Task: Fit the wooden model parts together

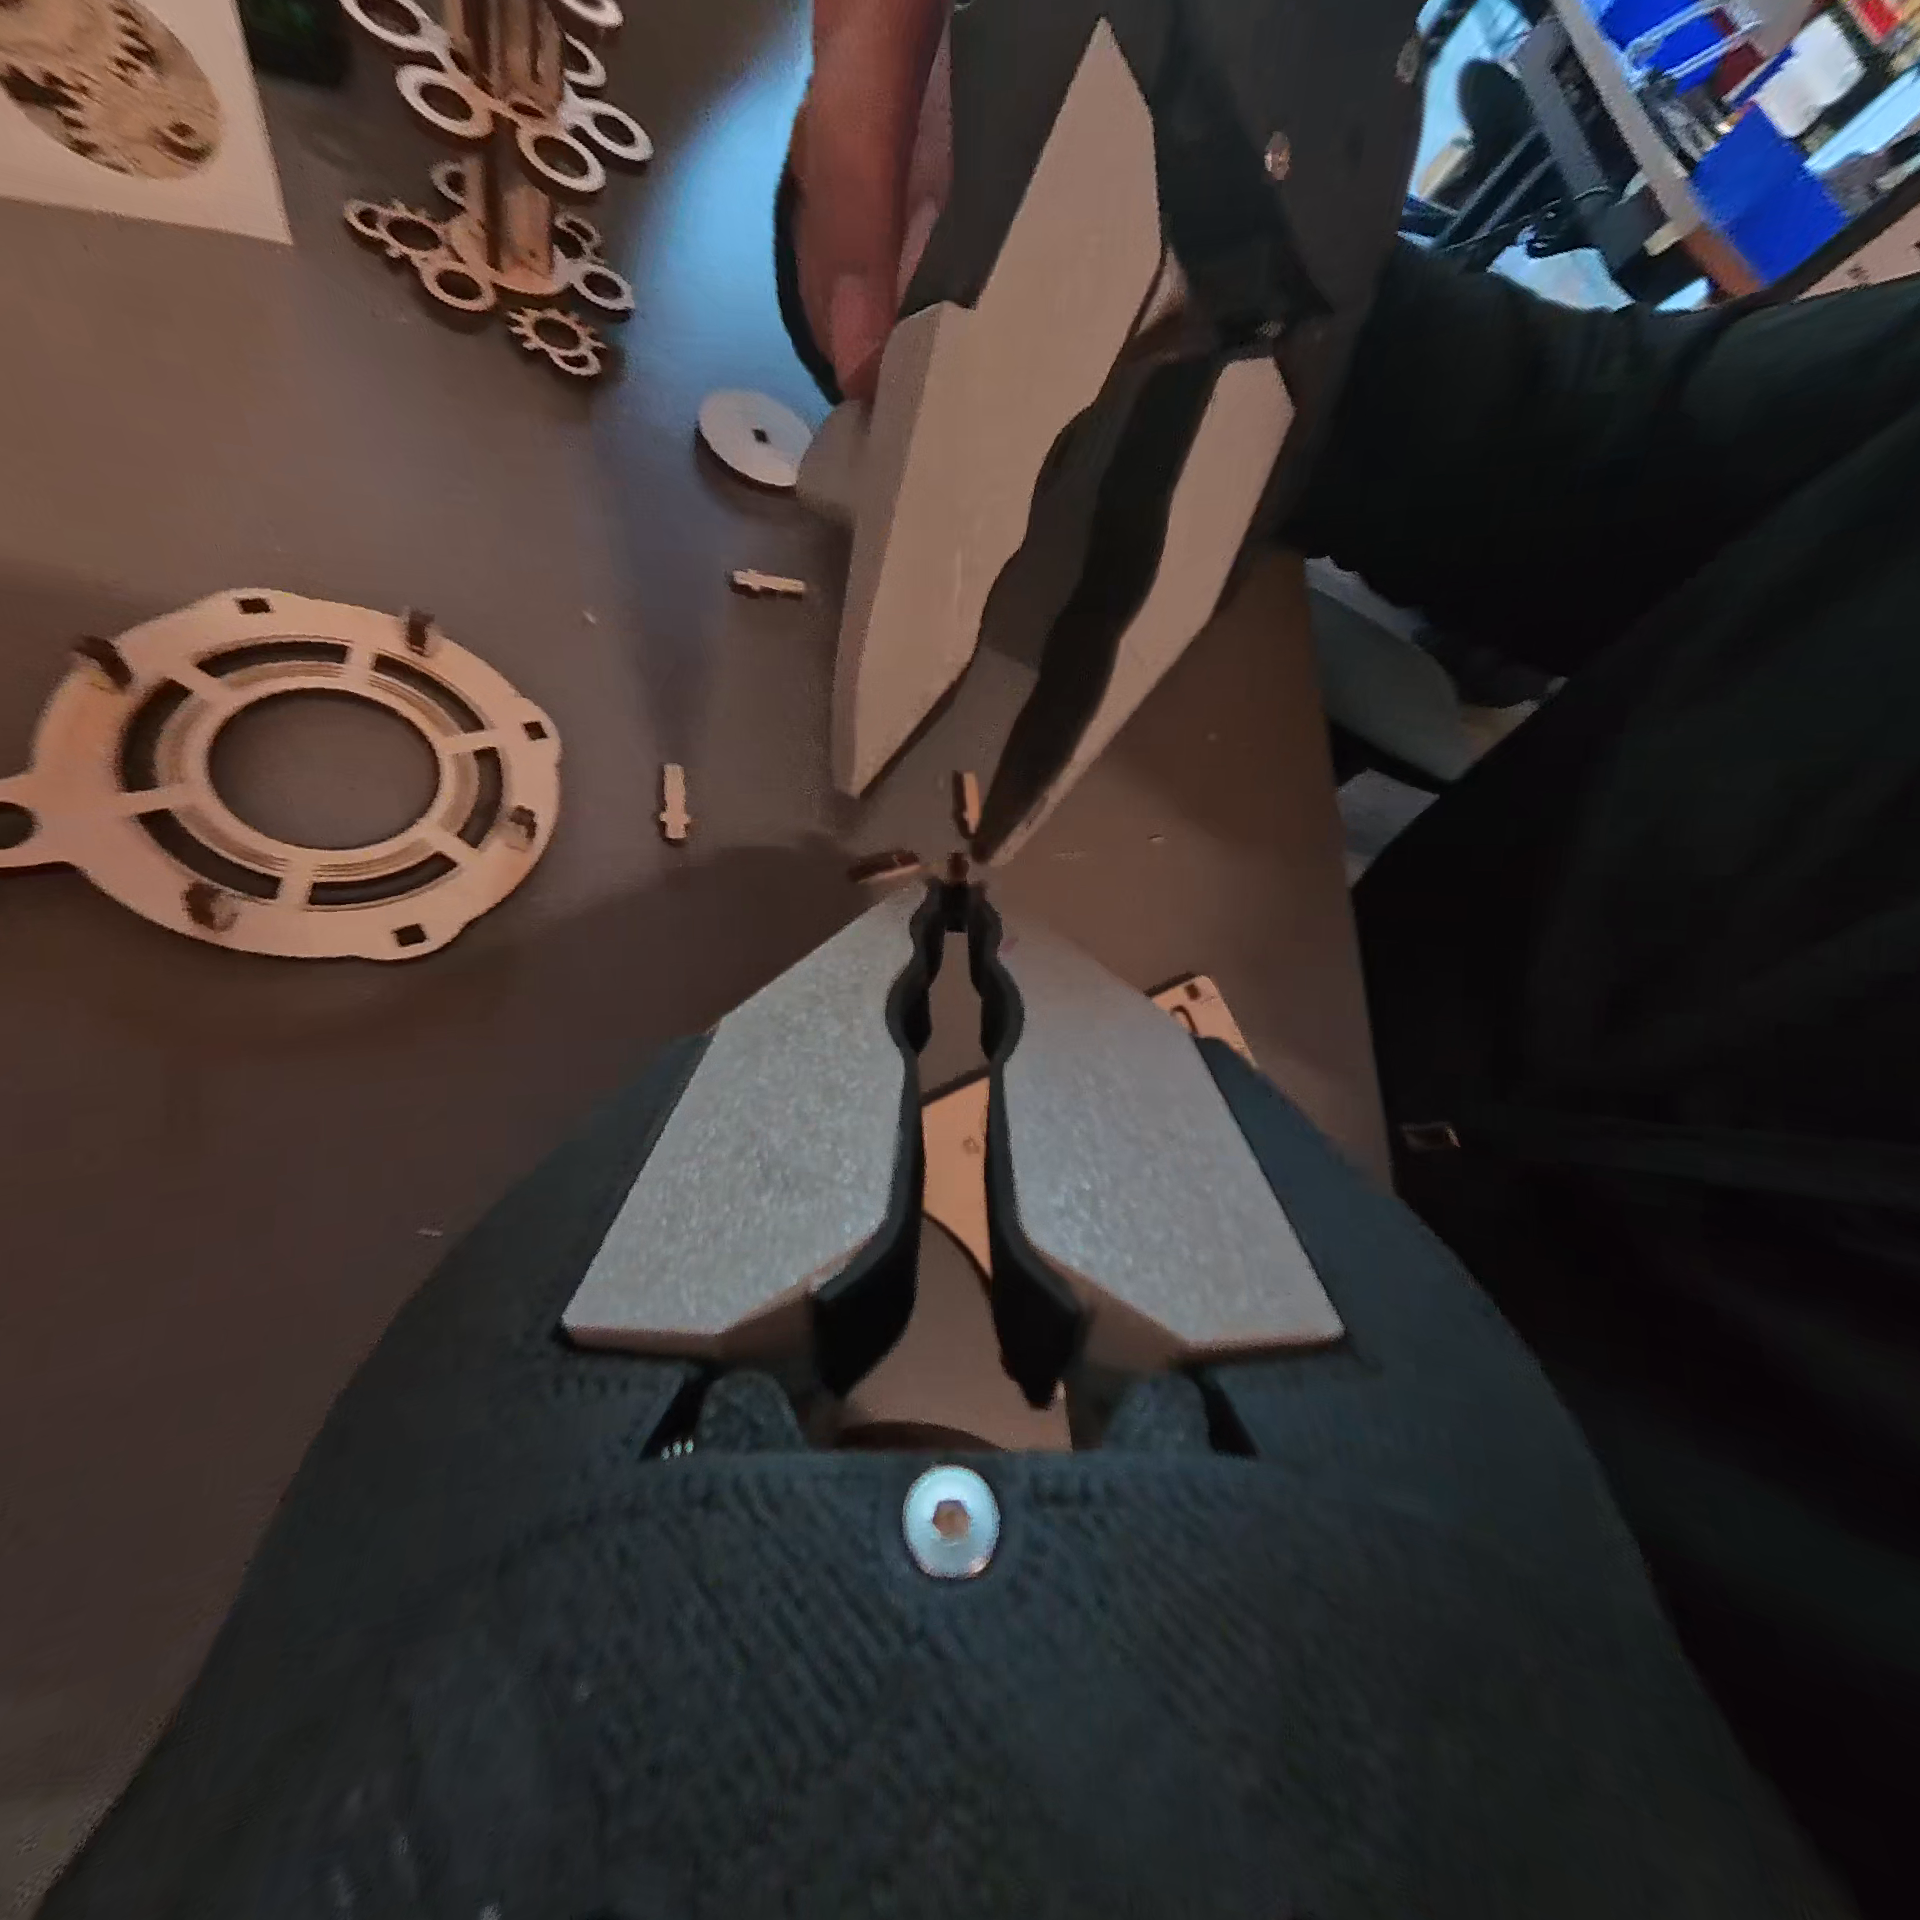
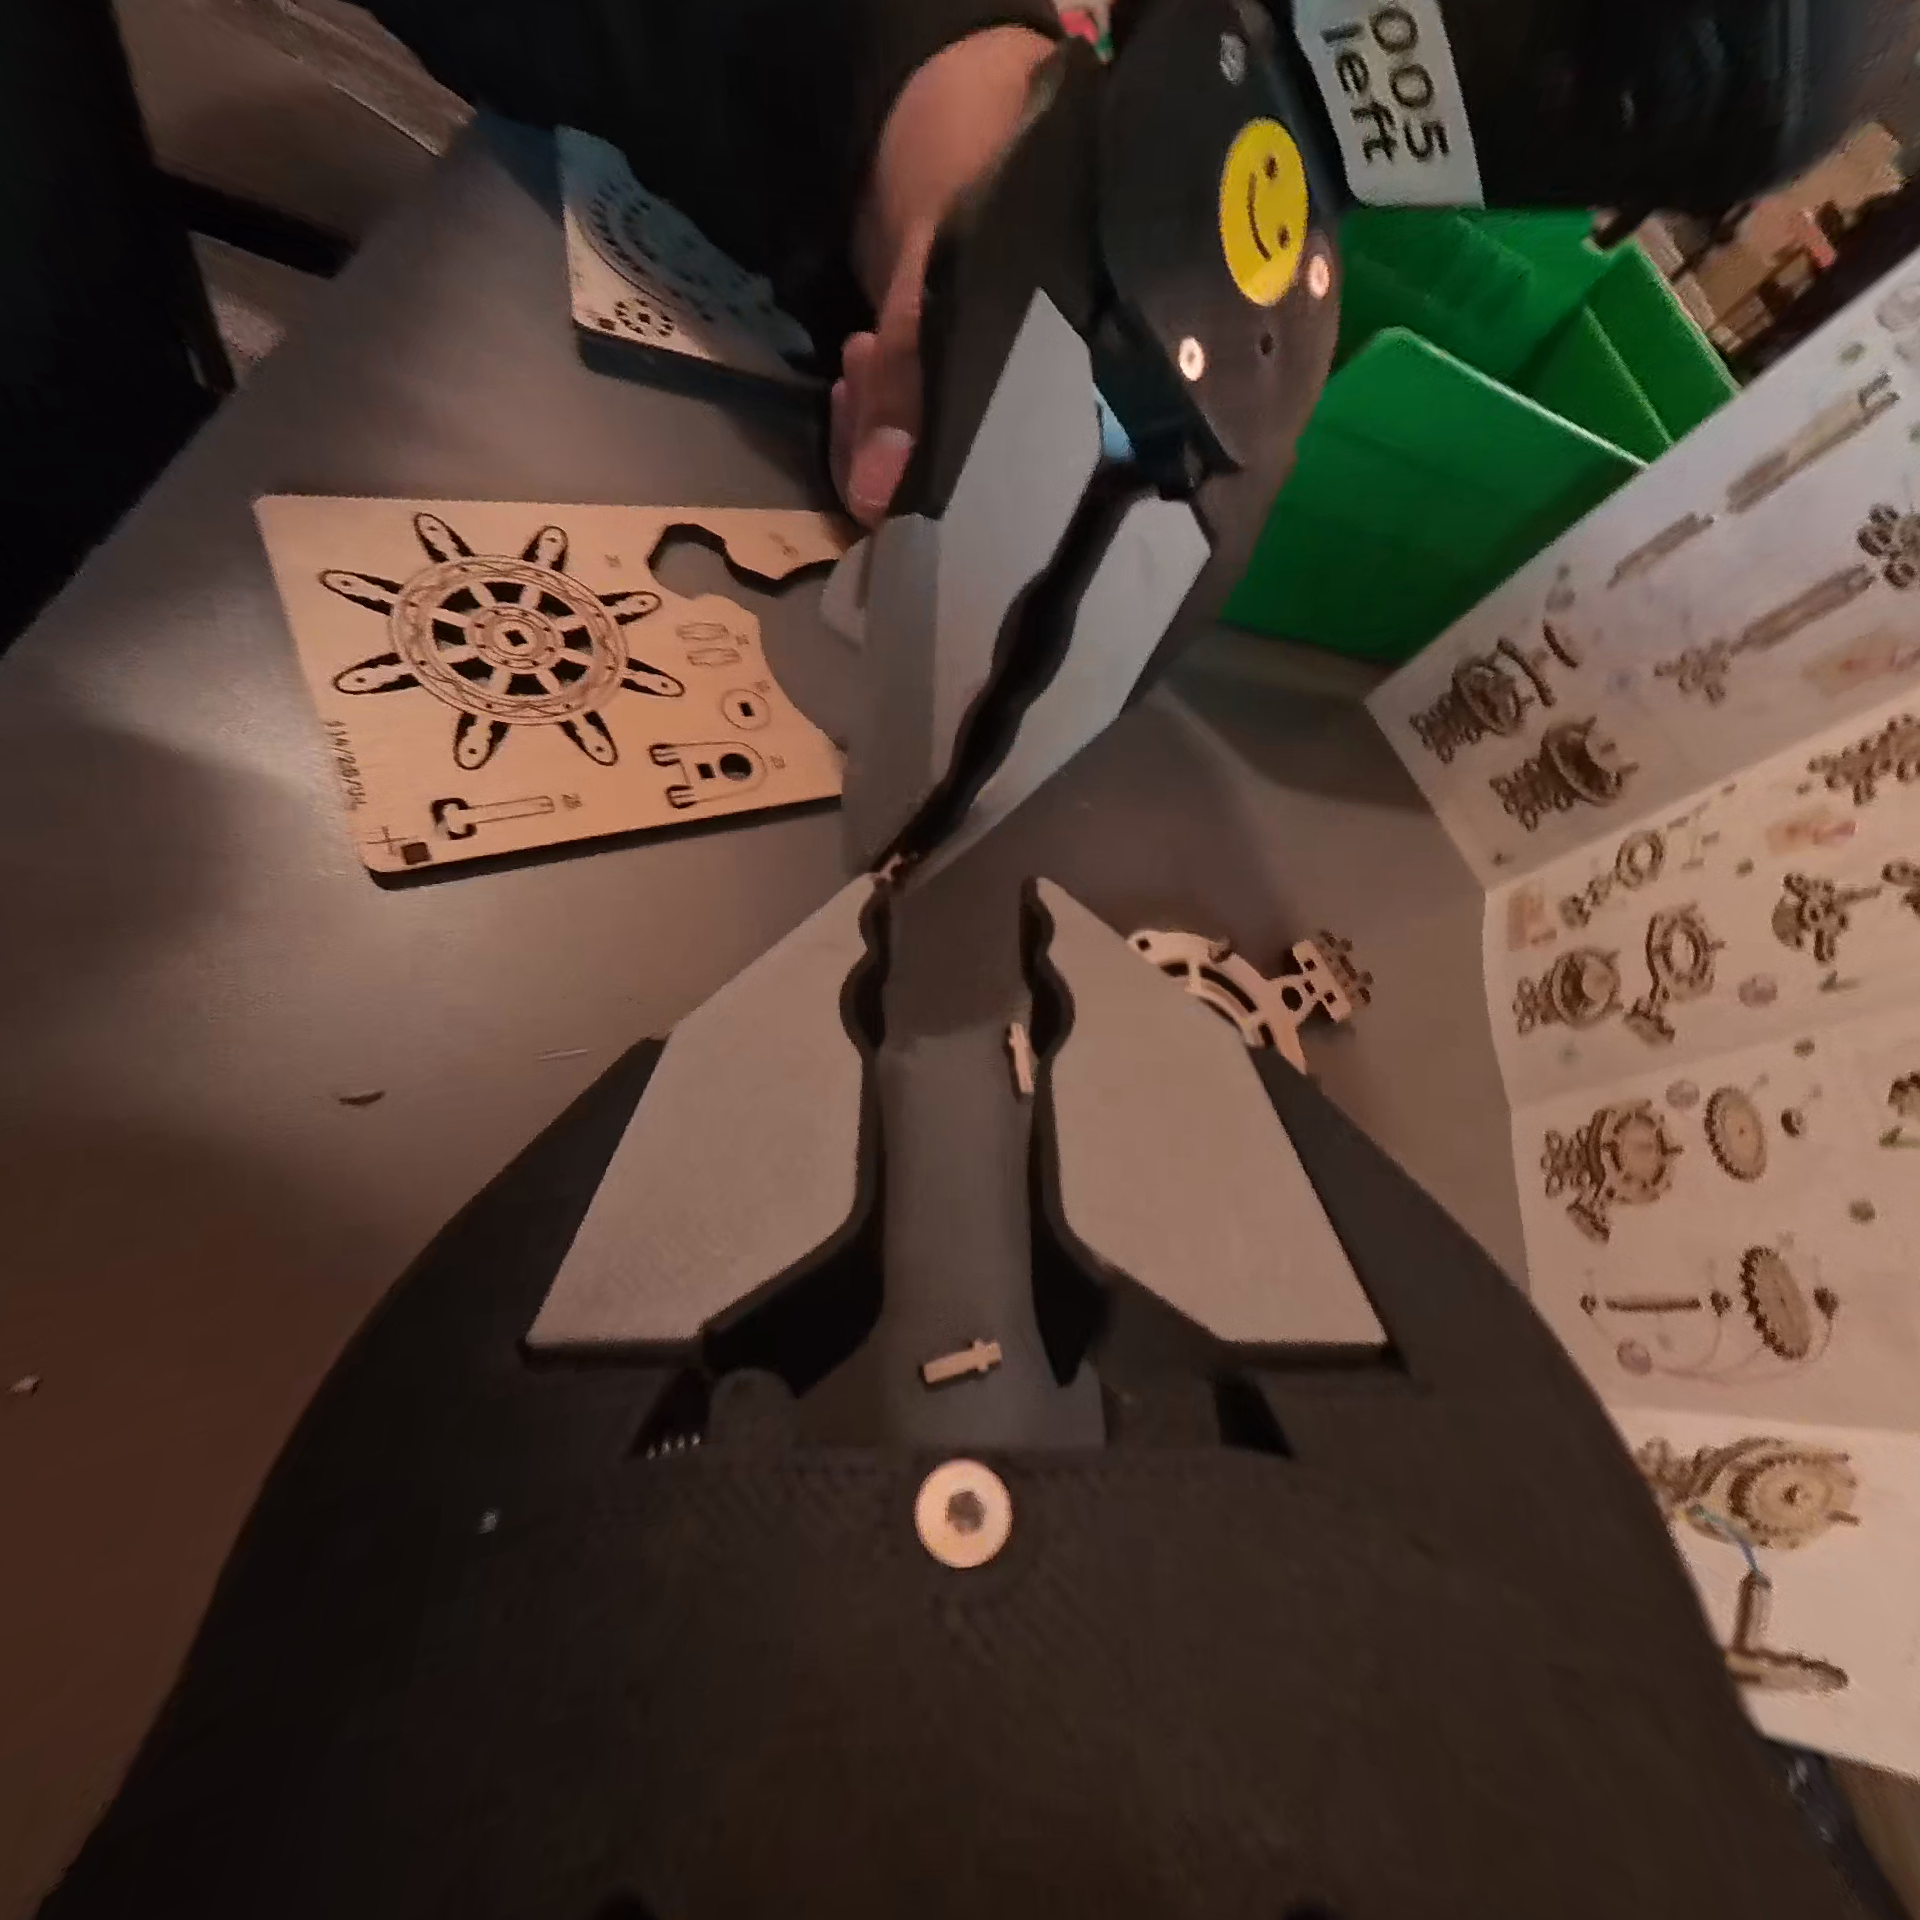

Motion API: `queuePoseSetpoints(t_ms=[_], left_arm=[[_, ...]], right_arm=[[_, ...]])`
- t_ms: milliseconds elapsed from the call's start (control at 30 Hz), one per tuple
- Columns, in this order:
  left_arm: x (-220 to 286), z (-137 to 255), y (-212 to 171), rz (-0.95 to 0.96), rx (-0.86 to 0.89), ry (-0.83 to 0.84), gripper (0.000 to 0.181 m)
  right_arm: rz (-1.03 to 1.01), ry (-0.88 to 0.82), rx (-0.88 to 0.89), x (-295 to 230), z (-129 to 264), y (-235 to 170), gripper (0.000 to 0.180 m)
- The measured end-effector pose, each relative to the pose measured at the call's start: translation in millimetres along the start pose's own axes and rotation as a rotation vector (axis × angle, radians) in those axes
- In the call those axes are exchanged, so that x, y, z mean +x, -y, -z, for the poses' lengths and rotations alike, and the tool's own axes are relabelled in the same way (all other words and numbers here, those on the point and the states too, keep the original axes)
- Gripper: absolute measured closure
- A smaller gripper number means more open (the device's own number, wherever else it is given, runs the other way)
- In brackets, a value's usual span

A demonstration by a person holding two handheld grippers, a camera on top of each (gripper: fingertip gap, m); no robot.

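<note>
Ring frame (image 1: 281, 774) left on table (image 1: 312, 1143); pegs (image 1: 673, 800) between it and grippers; gear stack (image 1: 509, 156) behind

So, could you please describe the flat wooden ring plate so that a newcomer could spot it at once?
On the dark table, look left of the two meeting grippers. The ring plate lies flat there, beyond the loose pegs. Unlike the stacked gear tower behind it, it is one wide disc with curved slots around a big central hole.

Dim, warm light; fisheye-warped, blurry edges

Right tool (image 2: 956, 894) gapes over a peg (image 2: 962, 1361) (left tool (image 2: 896, 857) opposite)
</note>
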State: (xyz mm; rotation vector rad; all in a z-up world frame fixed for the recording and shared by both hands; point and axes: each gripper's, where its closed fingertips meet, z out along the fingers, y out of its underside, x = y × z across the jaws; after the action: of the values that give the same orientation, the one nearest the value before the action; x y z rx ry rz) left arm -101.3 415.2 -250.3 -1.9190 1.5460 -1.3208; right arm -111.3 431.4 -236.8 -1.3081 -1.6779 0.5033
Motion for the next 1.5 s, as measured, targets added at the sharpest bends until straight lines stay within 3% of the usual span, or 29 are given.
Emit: queuePoseSetpoints(t_ms=[300, 500, 667, 900, 1300, 1500], left_arm=[[10, 0, 2, 0.051, 0.013, -0.091, 0.181], [14, 2, 4, 0.076, 0.028, -0.125, 0.181], [17, 2, 3, 0.107, 0.027, -0.159, 0.18], [15, 2, 4, 0.149, 0.033, -0.177, 0.18], [-9, 13, 4, 0.116, 0.037, -0.029, 0.174], [-31, 11, -15, 0.037, -0.08, 0.141, 0.169]], right_arm=[[0.141, 0.012, -0.005, -14, -4, 4, 0.155], [0.193, 0.003, -0.048, -16, -6, -2, 0.172], [0.224, -0.009, -0.007, -16, 0, 6, 0.162], [0.297, -0.015, -0.022, -20, -1, 5, 0.174], [0.131, -0.042, -0.108, -1, -3, -21, 0.179], [0.001, -0.008, -0.17, 3, -13, -38, 0.179]])
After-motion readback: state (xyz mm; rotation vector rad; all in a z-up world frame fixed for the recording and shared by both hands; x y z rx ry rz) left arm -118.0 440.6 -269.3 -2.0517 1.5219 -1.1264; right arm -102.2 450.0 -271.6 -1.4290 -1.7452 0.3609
